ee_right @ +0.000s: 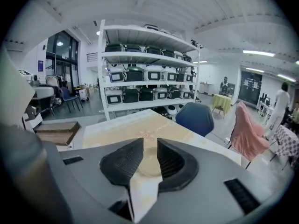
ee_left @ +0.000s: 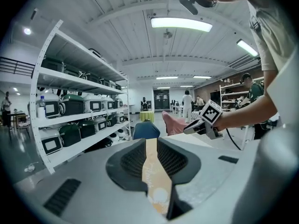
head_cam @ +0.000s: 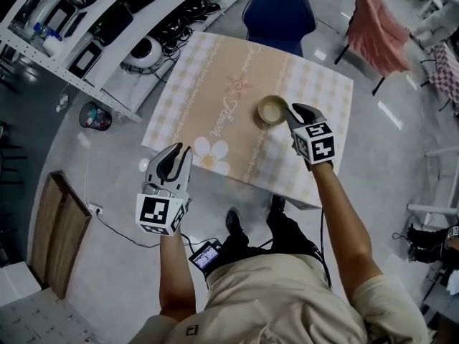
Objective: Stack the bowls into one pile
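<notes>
**Head view.** We find a table (head_cam: 324, 92) covered by a beige checked cloth (head_cam: 215, 74). One cream bowl (head_cam: 271, 110) stands on it, right of centre. We cannot tell whether it is a single bowl or several nested together. The right gripper (head_cam: 294, 113) sits at the bowl's right rim, and its tips overlap the rim, so contact cannot be confirmed here. The left gripper (head_cam: 176, 153) is held over the near left edge of the cloth, beside a daisy print (head_cam: 212, 153) and well apart from the bowl. A blue chair (head_cam: 278, 14) stands at the far side. A pink cloth (head_cam: 376, 27) drapes another seat and is cut off at the top edge.

**Left gripper view.** The left gripper (ee_left: 151, 146) is released. Its jaws stand a narrow gap apart with nothing between them, and only a strip of the cloth (ee_left: 153, 171) shows through. The right gripper (ee_left: 196, 126) appears beyond, on a forearm. The bowl is hidden from this view. Shelving (ee_left: 70, 120) loaded with equipment fills the left.

**Right gripper view.** The right gripper (ee_right: 150, 146) is also released, its jaws parted. The bowl (ee_right: 147, 166) shows in the gap, low and just beyond the tips. Its sides are masked by the jaw pads, so we cannot confirm whether it is touched. The blue chair (ee_right: 194, 118) and the pink cloth (ee_right: 247, 129) stand past the table.
</notes>
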Tool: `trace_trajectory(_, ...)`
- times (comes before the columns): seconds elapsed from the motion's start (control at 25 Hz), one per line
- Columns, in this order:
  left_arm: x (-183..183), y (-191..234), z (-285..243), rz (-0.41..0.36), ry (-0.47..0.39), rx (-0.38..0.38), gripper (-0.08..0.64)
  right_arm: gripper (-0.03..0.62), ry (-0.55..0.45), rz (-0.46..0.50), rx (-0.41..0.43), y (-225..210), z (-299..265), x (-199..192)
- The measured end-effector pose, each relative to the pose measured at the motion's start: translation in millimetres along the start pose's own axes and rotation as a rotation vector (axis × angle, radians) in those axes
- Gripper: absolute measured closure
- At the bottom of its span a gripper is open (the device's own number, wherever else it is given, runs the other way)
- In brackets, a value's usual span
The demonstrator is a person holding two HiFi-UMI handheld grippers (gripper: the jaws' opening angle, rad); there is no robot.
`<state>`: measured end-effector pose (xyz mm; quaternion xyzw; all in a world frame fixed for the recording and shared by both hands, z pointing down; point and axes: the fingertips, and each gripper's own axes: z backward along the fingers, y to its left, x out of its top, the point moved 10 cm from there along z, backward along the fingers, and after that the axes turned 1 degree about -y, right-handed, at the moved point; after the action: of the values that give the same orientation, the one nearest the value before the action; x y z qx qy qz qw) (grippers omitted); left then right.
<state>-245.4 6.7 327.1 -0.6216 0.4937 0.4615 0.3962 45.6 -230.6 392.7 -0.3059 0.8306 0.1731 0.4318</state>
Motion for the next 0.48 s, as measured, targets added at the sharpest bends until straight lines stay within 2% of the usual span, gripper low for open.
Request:
trace_trajectory(0.24, 37.1, -17.4, 30.7, 0.046, -0.113, -0.132, 0.509, 0.579, -0.214, 0.017, 0.104, 46.3, 103.6, 46.8)
trace_trajectory(0.36, 53.6, -29.9, 45.9, 0.087, -0.158, -0.223, 0.546, 0.588, -0.293, 0.045, 0.166, 73.6, 154.2, 67.4)
trace_trajectory(0.48, 74.2, -42.9, 57.6, 0.073, -0.201, -0.315, 0.553, 0.588, -0.356, 0.102, 0.184, 98.5, 197.5, 83.0)
